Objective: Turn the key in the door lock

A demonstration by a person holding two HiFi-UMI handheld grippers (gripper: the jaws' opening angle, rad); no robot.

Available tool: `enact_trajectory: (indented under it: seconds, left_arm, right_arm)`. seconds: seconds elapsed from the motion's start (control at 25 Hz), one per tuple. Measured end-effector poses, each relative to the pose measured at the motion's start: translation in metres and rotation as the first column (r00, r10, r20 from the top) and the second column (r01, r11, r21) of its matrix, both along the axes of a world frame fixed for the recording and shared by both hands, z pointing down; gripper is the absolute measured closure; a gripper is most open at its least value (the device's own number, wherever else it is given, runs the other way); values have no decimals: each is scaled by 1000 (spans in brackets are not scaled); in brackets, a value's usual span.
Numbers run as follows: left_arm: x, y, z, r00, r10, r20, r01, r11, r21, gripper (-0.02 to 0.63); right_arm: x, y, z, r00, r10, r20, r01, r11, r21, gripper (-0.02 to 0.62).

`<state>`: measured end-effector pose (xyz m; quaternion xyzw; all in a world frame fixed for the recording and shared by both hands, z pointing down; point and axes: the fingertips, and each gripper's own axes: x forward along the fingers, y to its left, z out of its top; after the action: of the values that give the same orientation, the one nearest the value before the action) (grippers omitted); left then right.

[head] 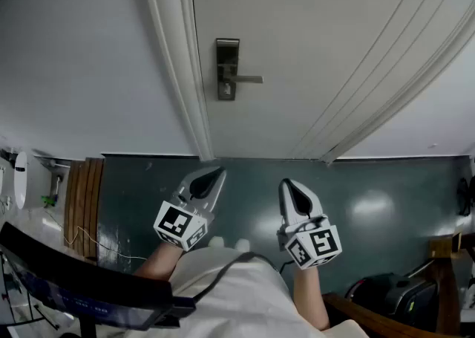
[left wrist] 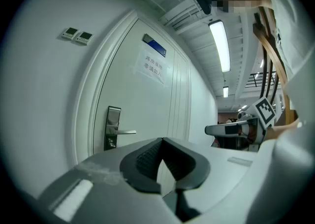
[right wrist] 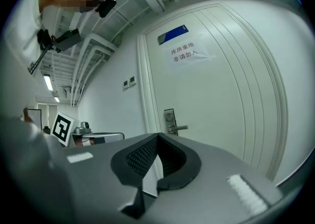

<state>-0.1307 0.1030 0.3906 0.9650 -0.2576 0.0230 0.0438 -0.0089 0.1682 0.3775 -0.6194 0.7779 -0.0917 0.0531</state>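
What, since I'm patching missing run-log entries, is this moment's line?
phase: no contact yet | left gripper: shut, empty | right gripper: shut, empty | door lock: untouched, ahead of both

the glossy dark green floor (head: 371, 210) bore a slatted wooden panel (head: 83, 203) at its left edge, a thin white cable (head: 89, 244) just beside it.

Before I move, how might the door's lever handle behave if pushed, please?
The lever handle looks like rigid metal, so it probably won't flex. Fixed to its lock plate at one end, it likely pivots rather than slides.
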Motion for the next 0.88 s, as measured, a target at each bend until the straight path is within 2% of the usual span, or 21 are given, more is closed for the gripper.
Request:
enact_trajectory:
  seconds: [0.2, 0.56, 0.68, 0.8, 0.88]
  left_arm:
    - [7, 9, 6, 1000, -14, 8, 14, 1000, -23, 600]
    - [16, 24, 10, 997, -72, 38, 72, 997, 0, 600]
    - [15, 29, 15, 995, -87, 44, 88, 996, -12, 600]
    - [16, 30, 18, 994, -110, 10, 111, 993, -51, 600]
    - [18, 30, 19, 993, -120, 12, 120, 992, -49, 600]
  right_arm:
    - [10, 7, 6, 1000, -11, 2, 11, 1000, -16, 588]
    - [30, 15, 19, 997, -55, 49, 56, 998, -20, 586]
    - [34, 19, 22, 997, -59, 39, 60, 998, -31, 586]
    - [46, 25, 25, 999, -24, 24, 24, 999, -26, 587]
    - [60, 28, 24, 999, 24, 39, -24, 1000, -15, 586]
